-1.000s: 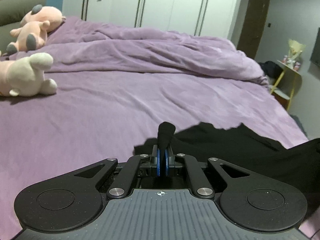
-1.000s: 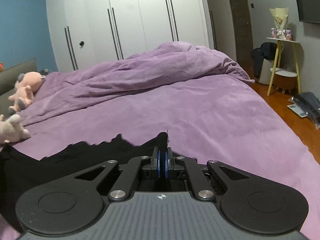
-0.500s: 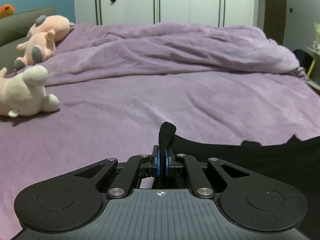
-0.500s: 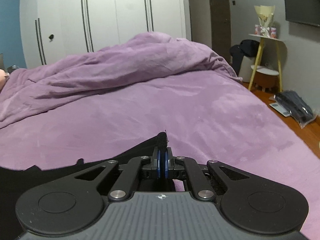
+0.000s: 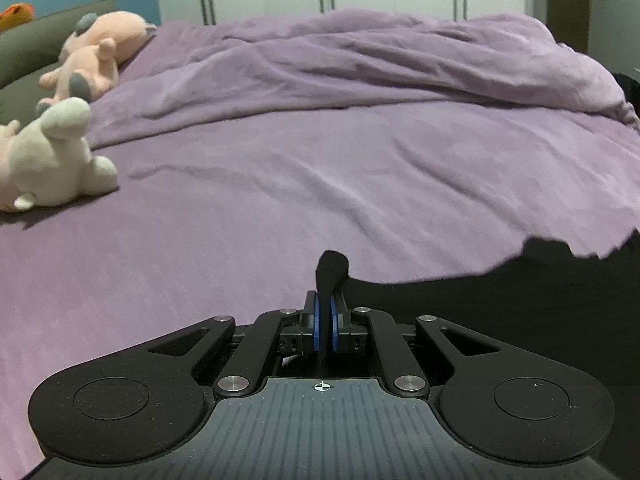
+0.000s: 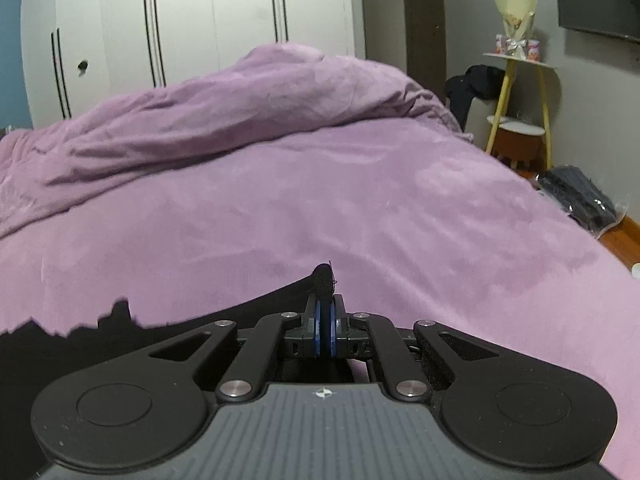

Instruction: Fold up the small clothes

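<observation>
A black garment (image 5: pixel 520 300) hangs stretched between my two grippers above the purple bed (image 5: pixel 280 200). My left gripper (image 5: pixel 325 304) is shut on one corner of it; a nub of black cloth sticks up past the blue pads. The cloth runs off to the right edge of the left wrist view. My right gripper (image 6: pixel 325 308) is shut on the other corner of the black garment (image 6: pixel 100 344), which runs off to the left in the right wrist view. The garment's lower part is hidden behind the grippers.
A bunched purple duvet (image 5: pixel 380 64) lies across the far side of the bed. Plush toys (image 5: pixel 52 156) lie at the left. A white wardrobe (image 6: pixel 180 20) stands behind. A yellow side table (image 6: pixel 516 92) and a dark bag (image 6: pixel 576 200) on the floor are at the right.
Both grippers have turned and spread apart with the garment held. Its top edge is pulled tauter and sits higher in the views. The left view swung left, the right view swung right.
</observation>
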{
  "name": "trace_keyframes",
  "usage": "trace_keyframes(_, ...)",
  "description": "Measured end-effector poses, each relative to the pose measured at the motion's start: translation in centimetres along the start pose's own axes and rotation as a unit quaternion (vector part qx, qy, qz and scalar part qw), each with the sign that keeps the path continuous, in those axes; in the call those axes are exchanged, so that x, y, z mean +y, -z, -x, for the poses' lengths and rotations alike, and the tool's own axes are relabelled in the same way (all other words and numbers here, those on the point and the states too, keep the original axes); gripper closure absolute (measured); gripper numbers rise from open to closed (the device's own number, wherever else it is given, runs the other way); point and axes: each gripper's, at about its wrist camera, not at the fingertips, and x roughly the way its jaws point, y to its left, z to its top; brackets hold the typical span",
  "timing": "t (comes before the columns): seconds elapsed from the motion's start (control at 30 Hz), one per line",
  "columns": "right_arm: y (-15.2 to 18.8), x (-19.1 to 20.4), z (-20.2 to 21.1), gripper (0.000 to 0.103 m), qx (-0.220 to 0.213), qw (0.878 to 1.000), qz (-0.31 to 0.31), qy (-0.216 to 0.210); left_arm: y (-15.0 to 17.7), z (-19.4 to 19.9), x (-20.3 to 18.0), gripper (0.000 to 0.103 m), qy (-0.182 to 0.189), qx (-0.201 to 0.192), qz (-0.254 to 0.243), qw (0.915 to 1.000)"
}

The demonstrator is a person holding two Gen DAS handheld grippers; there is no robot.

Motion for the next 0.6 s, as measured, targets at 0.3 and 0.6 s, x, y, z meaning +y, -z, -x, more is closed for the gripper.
trace_keyframes(0.3,0.9,-0.3,-1.4,0.095,0.015,1.000,-0.014,0.011,0.3,-1.0,0.5,0.082,-0.033,0.023,0.020,0.9990)
trace_keyframes(0.6,3.9,0.6,4.8,0.076,0.039,0.944,-0.194,-0.264,2.8,6.8,-0.8,0.049,0.167,-0.044,0.091,0.9808)
